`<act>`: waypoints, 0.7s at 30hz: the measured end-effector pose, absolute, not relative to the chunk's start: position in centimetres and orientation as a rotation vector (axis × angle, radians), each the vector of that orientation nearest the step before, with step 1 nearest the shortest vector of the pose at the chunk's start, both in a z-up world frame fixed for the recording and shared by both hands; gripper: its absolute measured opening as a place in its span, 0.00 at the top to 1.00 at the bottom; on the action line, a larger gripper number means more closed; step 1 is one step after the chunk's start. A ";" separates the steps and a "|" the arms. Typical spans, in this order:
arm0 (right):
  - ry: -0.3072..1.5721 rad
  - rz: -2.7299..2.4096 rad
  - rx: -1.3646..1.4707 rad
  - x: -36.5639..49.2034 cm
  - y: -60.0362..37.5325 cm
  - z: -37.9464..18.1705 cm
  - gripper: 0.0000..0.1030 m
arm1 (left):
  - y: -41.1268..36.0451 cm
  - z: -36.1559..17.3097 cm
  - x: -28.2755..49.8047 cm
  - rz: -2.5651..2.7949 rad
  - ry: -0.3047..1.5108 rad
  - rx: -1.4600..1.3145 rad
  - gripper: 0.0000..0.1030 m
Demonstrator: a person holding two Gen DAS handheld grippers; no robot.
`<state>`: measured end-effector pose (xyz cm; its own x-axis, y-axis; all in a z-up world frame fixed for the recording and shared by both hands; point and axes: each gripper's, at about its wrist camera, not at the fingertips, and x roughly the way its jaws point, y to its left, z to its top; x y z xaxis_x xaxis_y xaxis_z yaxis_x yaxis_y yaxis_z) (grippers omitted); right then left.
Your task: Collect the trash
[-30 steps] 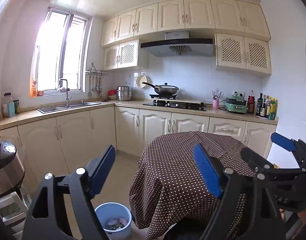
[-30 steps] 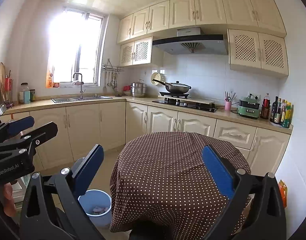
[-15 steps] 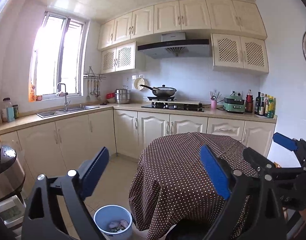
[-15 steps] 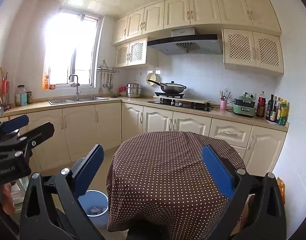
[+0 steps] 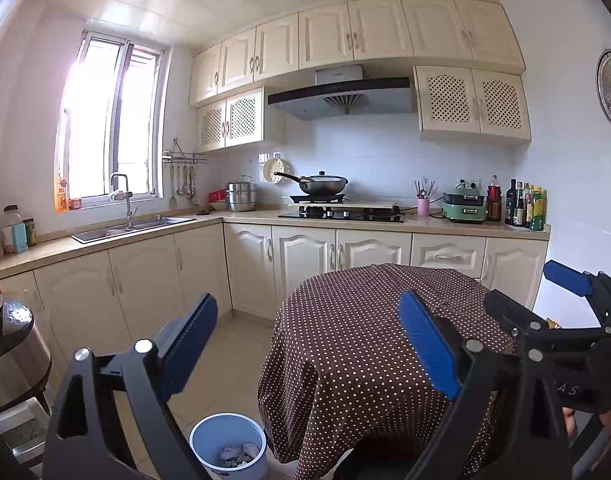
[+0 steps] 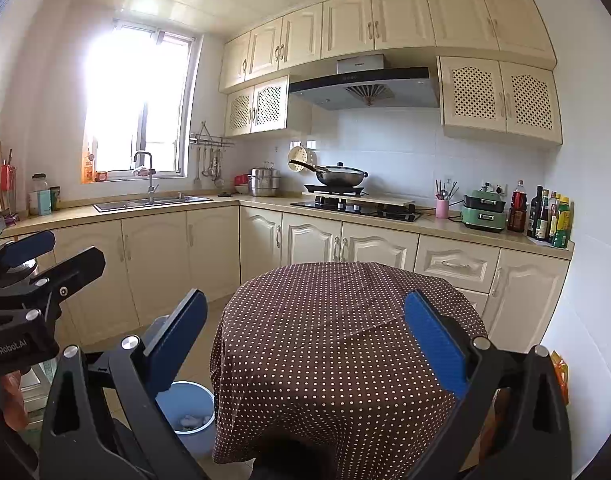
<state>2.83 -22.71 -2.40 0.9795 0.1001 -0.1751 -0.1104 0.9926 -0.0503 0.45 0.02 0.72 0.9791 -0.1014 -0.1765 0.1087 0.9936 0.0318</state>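
Trash (image 5: 237, 453) lies crumpled in a blue bin (image 5: 209, 432) on the floor beside the table (image 5: 385, 320). Left gripper (image 5: 305, 344) and right gripper (image 6: 305, 336) hover with fingers wide, empty. It probably handles light and soft; pinch a raised fold.

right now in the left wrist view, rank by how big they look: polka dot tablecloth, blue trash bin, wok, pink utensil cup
1. polka dot tablecloth
2. blue trash bin, though it sits nearer the camera
3. wok
4. pink utensil cup
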 end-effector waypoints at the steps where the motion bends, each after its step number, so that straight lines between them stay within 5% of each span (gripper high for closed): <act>1: 0.174 0.106 -0.060 2.8 -22.7 -2.4 0.07 | 0.0 0.8 0.5 -0.107 0.176 0.040 0.12; 21: 0.192 0.115 -0.048 2.9 -23.2 -2.6 0.07 | 0.1 1.0 0.6 -0.114 0.181 0.048 0.12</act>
<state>2.90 -23.15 -2.59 0.9751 0.1094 -0.1927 -0.1185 0.9923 -0.0365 0.62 0.09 0.98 0.9773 -0.1083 -0.1819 0.1170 0.9924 0.0374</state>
